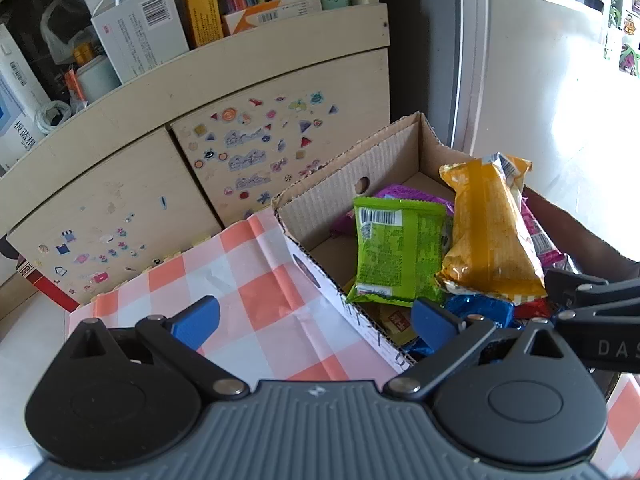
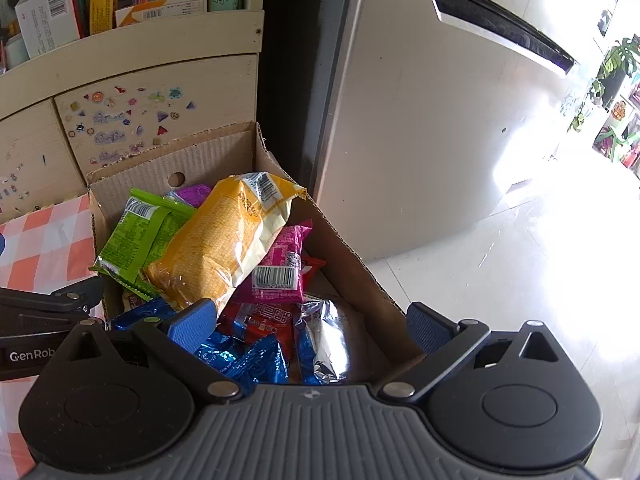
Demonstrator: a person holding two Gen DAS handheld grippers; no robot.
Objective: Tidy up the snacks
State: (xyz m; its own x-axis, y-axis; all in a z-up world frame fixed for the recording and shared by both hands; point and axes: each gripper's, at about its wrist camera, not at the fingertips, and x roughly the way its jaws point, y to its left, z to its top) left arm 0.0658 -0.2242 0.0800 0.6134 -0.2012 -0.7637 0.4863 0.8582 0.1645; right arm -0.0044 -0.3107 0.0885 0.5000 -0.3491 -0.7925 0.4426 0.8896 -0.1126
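Note:
A cardboard box [image 1: 320, 196] [image 2: 352, 256] holds several snack packs: a yellow bag [image 1: 488, 232] [image 2: 224, 244] lying on top, a green pack [image 1: 396, 248] [image 2: 136, 236], a magenta pack [image 2: 284, 264], a red pack [image 2: 268, 320], blue foil packs [image 2: 248, 360] and a silver one [image 2: 328, 340]. My left gripper [image 1: 316, 320] is open and empty over the checked cloth [image 1: 248, 280] at the box's near left wall. My right gripper [image 2: 312, 324] is open and empty above the near end of the box, over the blue and red packs.
A beige cabinet [image 1: 120, 184] with stickers stands behind the table, its shelf full of boxes and bottles [image 1: 140, 28]. A grey fridge door [image 2: 420, 120] stands right of the box. White tiled floor [image 2: 520, 264] lies to the right.

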